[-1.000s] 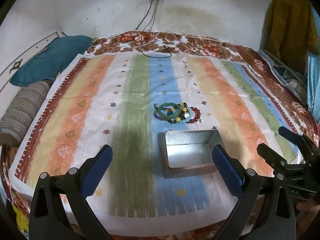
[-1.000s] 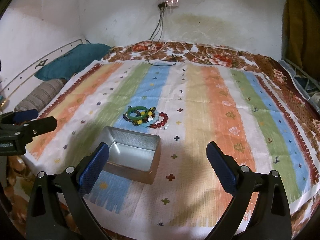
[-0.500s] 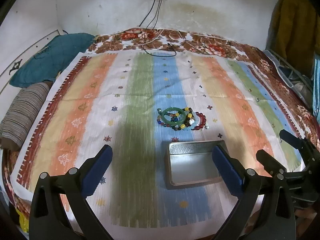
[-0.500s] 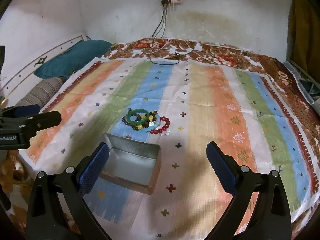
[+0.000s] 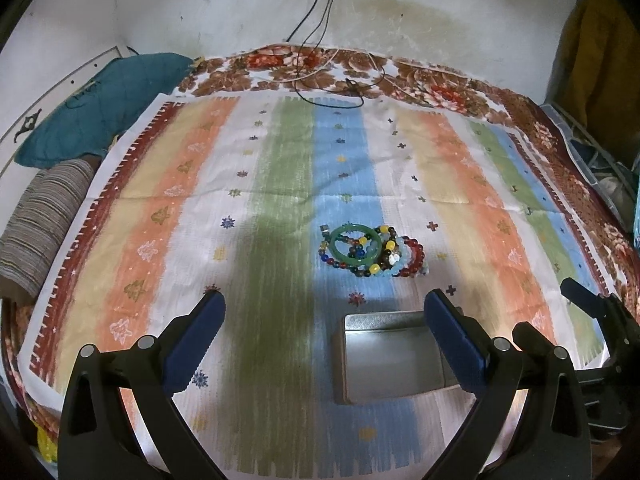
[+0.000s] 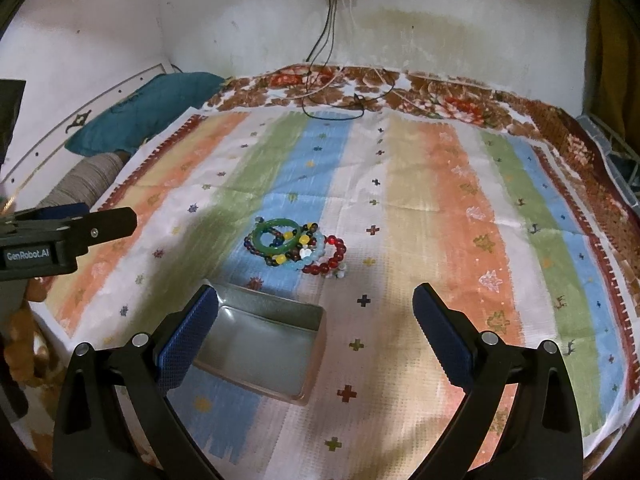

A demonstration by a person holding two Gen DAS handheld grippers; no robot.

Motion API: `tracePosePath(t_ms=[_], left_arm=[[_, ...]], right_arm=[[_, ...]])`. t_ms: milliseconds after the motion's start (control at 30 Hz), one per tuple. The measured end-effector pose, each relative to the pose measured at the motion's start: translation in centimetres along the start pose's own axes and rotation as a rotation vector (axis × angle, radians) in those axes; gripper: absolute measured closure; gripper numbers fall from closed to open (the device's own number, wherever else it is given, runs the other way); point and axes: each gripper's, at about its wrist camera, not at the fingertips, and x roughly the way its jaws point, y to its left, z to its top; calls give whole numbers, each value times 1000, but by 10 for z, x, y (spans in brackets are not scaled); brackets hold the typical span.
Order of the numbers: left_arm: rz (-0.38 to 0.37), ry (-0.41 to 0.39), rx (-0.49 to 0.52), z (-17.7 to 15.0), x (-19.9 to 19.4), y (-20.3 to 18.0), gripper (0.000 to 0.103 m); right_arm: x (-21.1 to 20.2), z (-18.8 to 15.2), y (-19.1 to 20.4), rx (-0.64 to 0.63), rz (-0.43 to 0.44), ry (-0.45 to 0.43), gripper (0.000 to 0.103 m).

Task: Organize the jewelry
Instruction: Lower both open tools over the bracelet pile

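A pile of bracelets (image 5: 372, 254) lies on the striped cloth: a green bangle (image 5: 352, 244) on top, beaded strands under it, red beads (image 5: 414, 260) at the right. It also shows in the right wrist view (image 6: 296, 250). An open, empty metal tin (image 5: 390, 356) stands just in front of the pile, seen too in the right wrist view (image 6: 260, 340). My left gripper (image 5: 322, 344) is open and empty, above the near cloth left of the tin. My right gripper (image 6: 316, 336) is open and empty, above the tin's right side.
The striped cloth (image 5: 160, 240) covers a bed with a floral blanket (image 5: 400, 80) at the far edge. A teal pillow (image 5: 96, 108) and a striped bolster (image 5: 36, 224) lie at the left. Charger cables (image 5: 332, 84) hang from a wall socket. Clothes (image 5: 592, 52) hang at the right.
Both grippers have pulled back and risen a little, so the tin and bracelets sit lower and nearer in both views. Both stay open. Nothing on the cloth has moved.
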Motion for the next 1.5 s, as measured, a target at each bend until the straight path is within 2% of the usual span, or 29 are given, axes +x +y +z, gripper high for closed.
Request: tracePosePath(t_ms=[367,800,1500], left_arm=[[-9,43,-13,15,23,0,6],[-15,102,-27,33,60,-1,6],[-12,184,-28,52,117,-1,6]], right_arm=[[21,14,3,-38,15,42,4],[48,30,-13,20,57,100,4],[85,45,-15,1,57,155,4]])
